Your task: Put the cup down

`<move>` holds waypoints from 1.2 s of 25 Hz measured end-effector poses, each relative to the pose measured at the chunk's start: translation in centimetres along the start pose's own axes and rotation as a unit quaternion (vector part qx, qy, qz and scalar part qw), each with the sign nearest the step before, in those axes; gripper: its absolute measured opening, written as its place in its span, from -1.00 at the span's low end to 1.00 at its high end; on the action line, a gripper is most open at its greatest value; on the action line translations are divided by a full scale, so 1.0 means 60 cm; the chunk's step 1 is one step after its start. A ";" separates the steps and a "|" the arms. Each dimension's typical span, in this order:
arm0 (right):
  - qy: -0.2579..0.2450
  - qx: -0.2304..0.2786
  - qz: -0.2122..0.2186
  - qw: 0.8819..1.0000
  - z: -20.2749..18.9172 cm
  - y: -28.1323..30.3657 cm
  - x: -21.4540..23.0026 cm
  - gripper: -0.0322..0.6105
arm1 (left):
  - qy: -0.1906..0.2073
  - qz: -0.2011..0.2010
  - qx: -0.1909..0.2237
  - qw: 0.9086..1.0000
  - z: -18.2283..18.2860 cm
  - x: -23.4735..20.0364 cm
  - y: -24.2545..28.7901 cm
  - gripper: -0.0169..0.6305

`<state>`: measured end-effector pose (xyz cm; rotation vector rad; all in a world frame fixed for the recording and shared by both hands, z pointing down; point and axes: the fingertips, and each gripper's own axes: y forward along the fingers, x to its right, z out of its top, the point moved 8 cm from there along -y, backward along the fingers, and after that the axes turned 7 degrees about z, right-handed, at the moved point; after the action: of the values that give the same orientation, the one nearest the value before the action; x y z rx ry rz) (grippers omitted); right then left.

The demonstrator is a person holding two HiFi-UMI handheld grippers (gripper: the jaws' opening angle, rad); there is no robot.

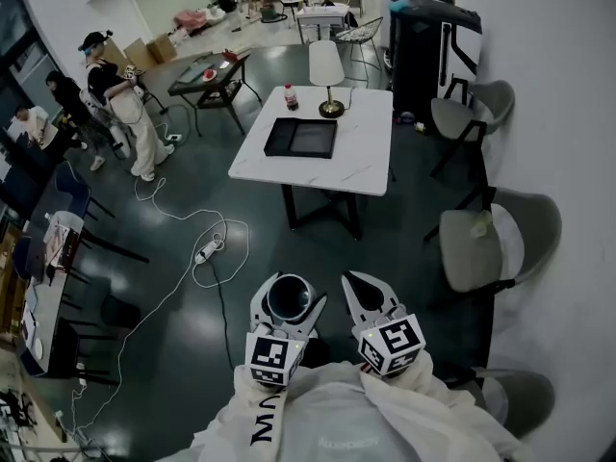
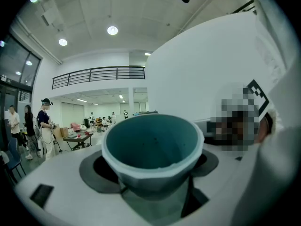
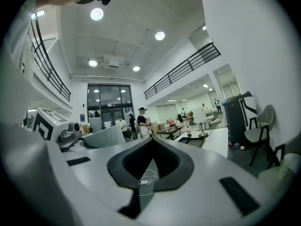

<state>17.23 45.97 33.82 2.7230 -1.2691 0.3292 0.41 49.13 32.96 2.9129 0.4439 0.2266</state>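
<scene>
Currently: cup (image 1: 287,295) upright, mouth up, gripped by left gripper (image 1: 289,303) fingers, over the floor. Right gripper (image 1: 369,296) fingers closed, empty. Worktop (image 1: 361,152) well apart, straight ahead; near edge bare. Left gripper does the placing.

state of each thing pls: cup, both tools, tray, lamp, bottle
cup: upright, empty, gripped in left tool
left tool: shut on cup
right tool: shut, holding nothing
tray: empty, flat on table
lamp: upright on table
bottle: upright on table
</scene>
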 end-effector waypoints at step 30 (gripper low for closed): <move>0.012 -0.015 -0.056 0.998 0.002 0.221 0.168 -0.88 | 0.008 -0.037 0.002 0.999 0.000 -0.168 0.243 0.27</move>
<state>13.36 29.99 36.37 2.7420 -1.1012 0.3266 -5.04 32.33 34.73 2.8942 0.5540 0.2386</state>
